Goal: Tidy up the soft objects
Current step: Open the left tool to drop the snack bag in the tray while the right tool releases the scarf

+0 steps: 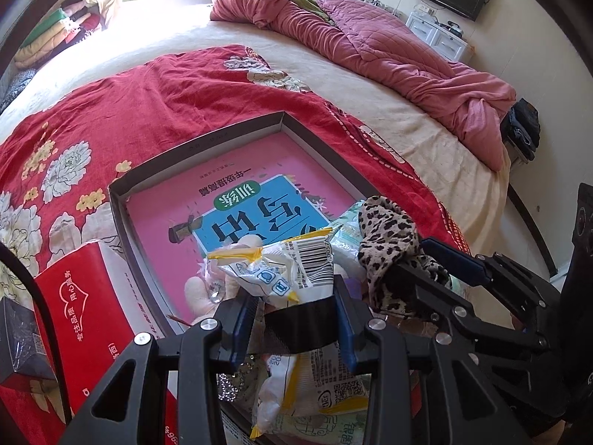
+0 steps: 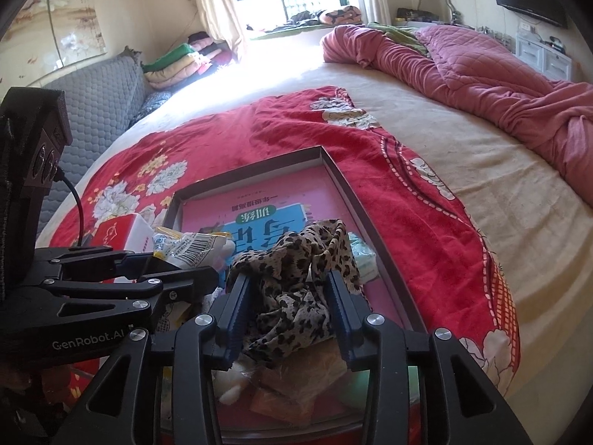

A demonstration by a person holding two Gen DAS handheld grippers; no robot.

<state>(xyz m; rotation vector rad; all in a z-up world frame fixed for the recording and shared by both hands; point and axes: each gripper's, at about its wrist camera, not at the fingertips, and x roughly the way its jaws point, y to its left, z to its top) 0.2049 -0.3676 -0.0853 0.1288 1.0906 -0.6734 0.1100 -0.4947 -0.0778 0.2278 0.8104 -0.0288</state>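
Observation:
A shallow grey box (image 1: 200, 141) lies on the bed with a pink workbook (image 1: 166, 222) flat in its bottom. My left gripper (image 1: 294, 296) is shut on a white and yellow snack packet (image 1: 285, 270) with a barcode, held over the box's near end. Under it rests a pale plush toy (image 1: 202, 293). A leopard-print cloth (image 2: 292, 270) sags loosely between the spread fingers of my right gripper (image 2: 287, 282), which stands open just above the box's near right part. The left gripper (image 2: 192, 269) shows at the left of the right wrist view.
A red tissue box (image 1: 85, 296) stands left of the grey box. Both rest on a red floral blanket (image 1: 185, 92). A crumpled pink quilt (image 1: 370, 37) lies at the far right of the bed. Folded clothes (image 2: 178, 63) are stacked by the window, above a grey sofa (image 2: 100, 100).

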